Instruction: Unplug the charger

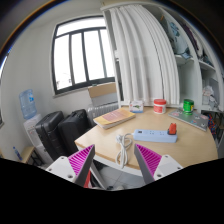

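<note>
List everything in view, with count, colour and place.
table: one, light wood, ahead of the fingers.
power strip: one, pale blue, on the table beyond the fingers.
charger with cable: one, white, on the table edge between the fingers.
book: one, pink and yellow, far side of the table.
red container: one, behind the power strip.
green cup: one, right of the red container.
suitcases: two, black, on the floor below the window.
gripper: one, pink pads, open.
</note>
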{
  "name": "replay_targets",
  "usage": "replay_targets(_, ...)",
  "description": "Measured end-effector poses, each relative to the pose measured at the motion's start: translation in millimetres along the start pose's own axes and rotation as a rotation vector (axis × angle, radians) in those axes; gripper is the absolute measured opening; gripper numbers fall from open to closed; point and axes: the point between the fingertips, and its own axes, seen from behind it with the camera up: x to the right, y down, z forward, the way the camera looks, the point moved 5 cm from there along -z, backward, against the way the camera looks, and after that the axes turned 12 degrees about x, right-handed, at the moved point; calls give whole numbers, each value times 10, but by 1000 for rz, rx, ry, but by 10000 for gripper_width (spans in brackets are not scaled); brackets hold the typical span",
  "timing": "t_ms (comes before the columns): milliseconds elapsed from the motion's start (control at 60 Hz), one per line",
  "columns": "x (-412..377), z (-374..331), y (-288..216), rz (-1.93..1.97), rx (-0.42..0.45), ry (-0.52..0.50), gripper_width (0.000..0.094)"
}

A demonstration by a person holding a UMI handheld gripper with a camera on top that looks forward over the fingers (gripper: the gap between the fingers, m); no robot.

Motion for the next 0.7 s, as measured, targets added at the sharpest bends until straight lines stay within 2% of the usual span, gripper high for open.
replay_targets(383,1778,392,-61,-100,-25,383,818)
replay_targets(517,2177,749,7,-98,-58,442,802)
replay_targets(633,2274,1021,66,-97,-75,428,708)
replay_targets(667,2314,1070,122,-106,-93,430,631)
replay_targets(700,2295,1145,90,-109,-75,413,477)
